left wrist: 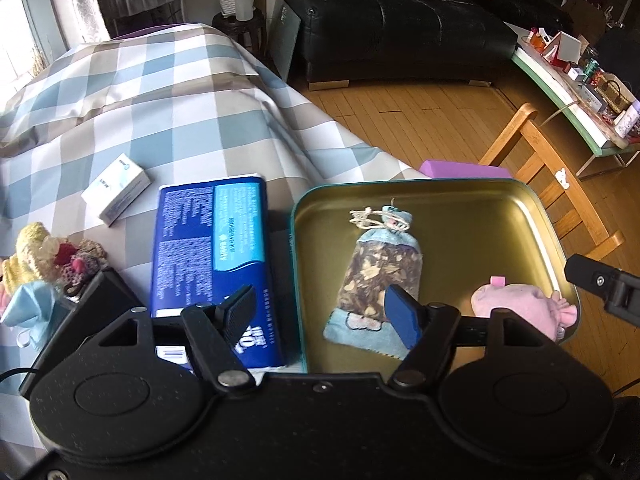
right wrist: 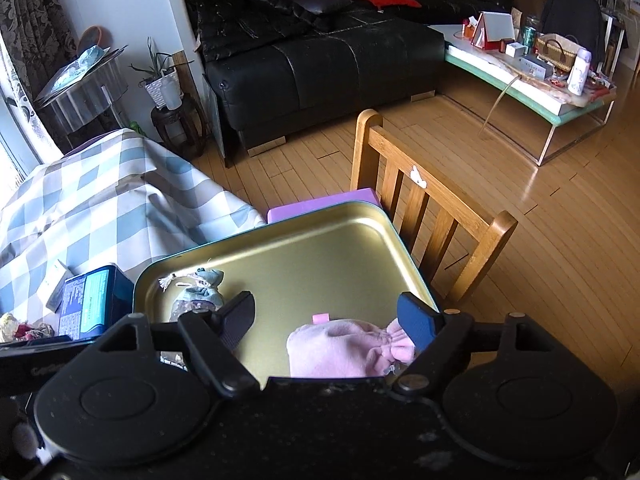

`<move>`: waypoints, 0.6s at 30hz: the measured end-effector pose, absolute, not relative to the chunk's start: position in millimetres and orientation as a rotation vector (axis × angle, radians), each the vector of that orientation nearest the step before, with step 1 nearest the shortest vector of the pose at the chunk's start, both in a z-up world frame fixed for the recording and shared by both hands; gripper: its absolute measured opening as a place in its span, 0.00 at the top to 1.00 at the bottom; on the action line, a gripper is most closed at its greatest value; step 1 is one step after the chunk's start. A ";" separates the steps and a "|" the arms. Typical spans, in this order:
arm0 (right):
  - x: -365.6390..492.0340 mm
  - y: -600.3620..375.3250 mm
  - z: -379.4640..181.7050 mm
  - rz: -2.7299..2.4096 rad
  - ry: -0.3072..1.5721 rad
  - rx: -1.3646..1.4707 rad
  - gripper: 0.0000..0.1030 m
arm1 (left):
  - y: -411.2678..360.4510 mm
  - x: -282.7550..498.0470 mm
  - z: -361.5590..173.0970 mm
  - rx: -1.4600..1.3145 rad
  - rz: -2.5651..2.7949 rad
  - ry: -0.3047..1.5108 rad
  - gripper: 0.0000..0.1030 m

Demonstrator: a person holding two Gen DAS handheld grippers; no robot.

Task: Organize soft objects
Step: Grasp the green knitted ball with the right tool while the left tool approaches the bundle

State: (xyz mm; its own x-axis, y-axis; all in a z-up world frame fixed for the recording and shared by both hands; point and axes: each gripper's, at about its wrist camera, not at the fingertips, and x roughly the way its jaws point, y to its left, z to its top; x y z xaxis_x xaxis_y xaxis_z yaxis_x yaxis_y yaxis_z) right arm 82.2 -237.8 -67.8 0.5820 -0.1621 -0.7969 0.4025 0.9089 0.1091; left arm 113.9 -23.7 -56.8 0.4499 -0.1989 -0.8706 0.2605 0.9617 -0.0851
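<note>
Right wrist, pink pouch [right wrist: 340, 344] between open tongs [right wrist: 328, 320]

One gold tin tray [left wrist: 500, 208] sits at centre right, holding two drawstring pouches: one patterned [left wrist: 378, 276], one pink [left wrist: 516, 304]. Left of it lie one blue packet [left wrist: 208, 240] and one white box [left wrist: 116, 190]. One wooden chair [right wrist: 436, 216] stands behind.

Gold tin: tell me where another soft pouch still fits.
The tin is bare across its far half, beyond the patterned sachet and pink pouch. The near edge is crowded by both pouches and the fingers.
</note>
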 end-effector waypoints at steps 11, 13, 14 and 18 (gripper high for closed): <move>86.6 -217.3 -62.2 -0.329 0.887 0.244 0.24 | 35.8 108.0 -47.3 0.059 -0.184 1.035 0.31; 88.2 -212.4 -60.7 -0.325 0.886 0.228 0.24 | 48.7 108.4 -46.3 0.056 -0.159 1.031 0.31; 88.9 -209.3 -60.1 -0.322 0.885 0.220 0.24 | 54.6 108.8 -45.3 0.054 -0.147 1.028 0.31; 93.6 -196.9 -56.2 -0.307 0.882 0.188 0.24 | 82.5 110.8 -40.0 0.047 -0.098 1.010 0.31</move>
